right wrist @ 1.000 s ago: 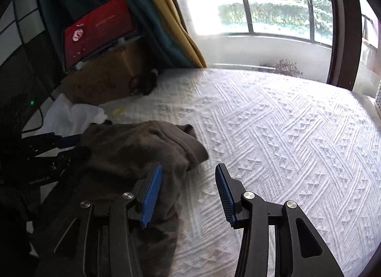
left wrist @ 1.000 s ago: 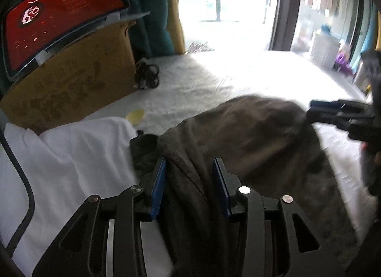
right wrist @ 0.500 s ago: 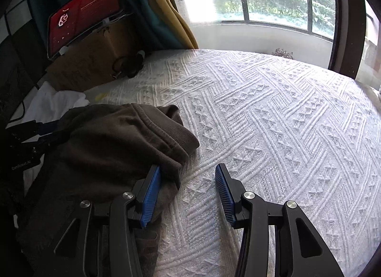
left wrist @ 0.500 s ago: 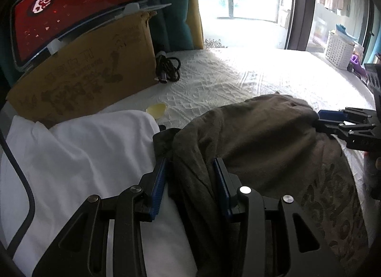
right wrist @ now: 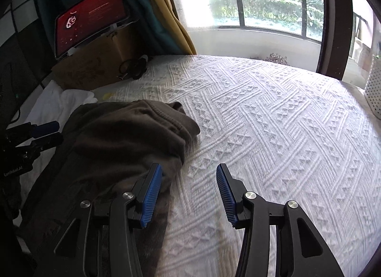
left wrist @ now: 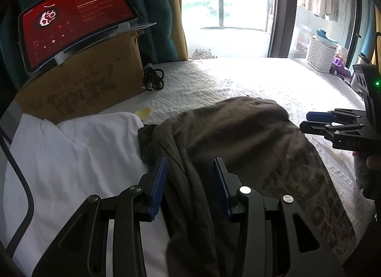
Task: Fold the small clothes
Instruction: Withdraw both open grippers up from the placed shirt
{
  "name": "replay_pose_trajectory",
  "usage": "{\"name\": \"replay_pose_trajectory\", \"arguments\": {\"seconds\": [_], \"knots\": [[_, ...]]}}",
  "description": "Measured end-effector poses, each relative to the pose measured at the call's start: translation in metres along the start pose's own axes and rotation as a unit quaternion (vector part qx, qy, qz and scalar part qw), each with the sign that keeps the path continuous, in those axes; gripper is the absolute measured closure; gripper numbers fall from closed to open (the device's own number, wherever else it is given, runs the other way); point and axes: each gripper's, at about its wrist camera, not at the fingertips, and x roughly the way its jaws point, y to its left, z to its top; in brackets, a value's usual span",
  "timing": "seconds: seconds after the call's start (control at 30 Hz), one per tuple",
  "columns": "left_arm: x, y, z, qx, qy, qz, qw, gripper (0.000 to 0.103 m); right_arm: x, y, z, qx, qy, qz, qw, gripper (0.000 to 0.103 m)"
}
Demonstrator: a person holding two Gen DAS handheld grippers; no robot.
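A dark olive-brown garment [left wrist: 238,143] with a printed design lies loosely bunched on the white bedspread; it also shows in the right wrist view [right wrist: 119,143]. My left gripper [left wrist: 190,181] is open with a fold of the garment lying between its blue pads, not pinched. My right gripper [right wrist: 188,186] is open and empty, its left pad [right wrist: 152,188] over the garment's right edge, its right pad over bare bedspread. The right gripper shows in the left wrist view [left wrist: 319,122], beside the garment's right side.
A white cloth [left wrist: 66,157] lies left of the garment. A cardboard box [left wrist: 85,84] with a red-screen tablet [left wrist: 76,19] stands at the back left, with a coiled black cable [left wrist: 152,79] beside it. A white basket [left wrist: 319,55] stands far right. The textured bedspread [right wrist: 273,134] spreads right.
Both grippers have pulled back a little and stayed open. The garment has settled lower on the bed, with more of its printed side in view.
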Motion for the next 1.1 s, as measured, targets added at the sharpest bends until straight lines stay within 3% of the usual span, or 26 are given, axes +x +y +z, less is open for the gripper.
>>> {"name": "replay_pose_trajectory", "arguments": {"seconds": [1.1], "knots": [[-0.04,-0.069,-0.058,-0.001,-0.018,-0.022,0.9996,0.062,-0.091,0.007,-0.077,0.01,-0.037,-0.028,0.999,0.053]]}}
